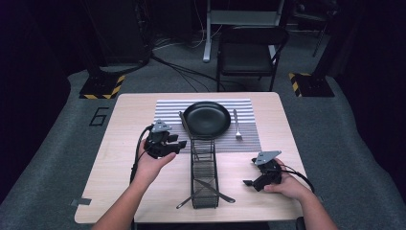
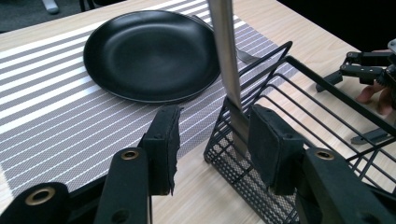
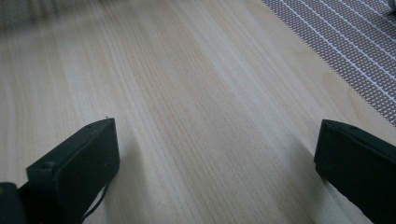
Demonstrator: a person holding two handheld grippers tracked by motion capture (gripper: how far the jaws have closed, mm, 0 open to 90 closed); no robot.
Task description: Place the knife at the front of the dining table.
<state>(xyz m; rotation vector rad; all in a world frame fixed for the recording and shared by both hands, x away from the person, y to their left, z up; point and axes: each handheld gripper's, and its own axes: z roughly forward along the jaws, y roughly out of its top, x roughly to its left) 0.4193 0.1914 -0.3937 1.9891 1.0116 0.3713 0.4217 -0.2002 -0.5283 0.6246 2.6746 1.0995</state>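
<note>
High view: wire basket holds cutlery; left tool spread beside a knife, right tool spread

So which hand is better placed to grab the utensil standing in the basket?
Left: the left tool's open jaws flank the utensil at the basket's end; the right tool hangs open over bare table, farther off.

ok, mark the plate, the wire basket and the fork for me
plate [image 1: 207,119], high view, centre of its dish
wire basket [image 1: 204,165], high view, mesh floor midway along
fork [image 1: 236,125], high view, middle of its handle
</note>
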